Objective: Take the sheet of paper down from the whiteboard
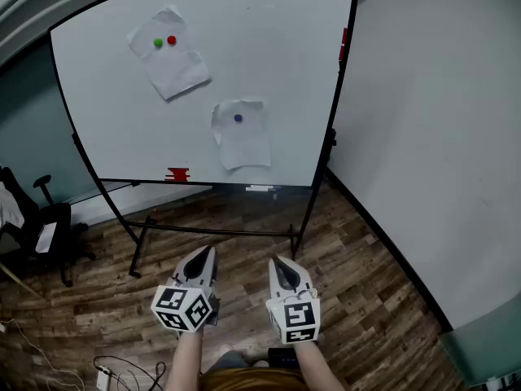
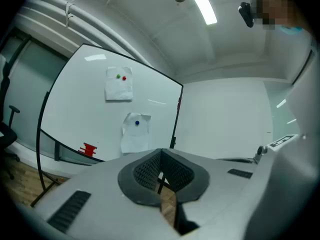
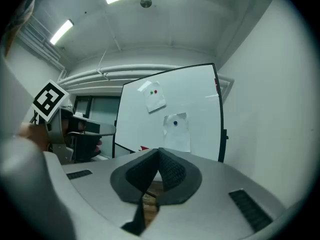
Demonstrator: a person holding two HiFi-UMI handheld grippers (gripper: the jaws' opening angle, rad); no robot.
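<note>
A whiteboard (image 1: 106, 96) on a wheeled stand faces me. Two crumpled paper sheets hang on it. The upper sheet (image 1: 169, 55) is pinned by a green magnet (image 1: 158, 43) and a red magnet (image 1: 172, 40). The lower sheet (image 1: 242, 135) is held by a blue magnet (image 1: 238, 118). My left gripper (image 1: 207, 252) and right gripper (image 1: 278, 262) are low in the head view, well short of the board, both shut and empty. The left gripper view shows the lower sheet (image 2: 135, 134) above the closed jaws (image 2: 160, 151); the right gripper view shows it (image 3: 177, 132) above its jaws (image 3: 158, 150).
A red eraser (image 1: 177, 174) sits on the board's tray. An office chair (image 1: 37, 218) stands at the left. Cables (image 1: 122, 369) lie on the wood floor. A white wall (image 1: 440, 137) runs along the right, close to the board's stand.
</note>
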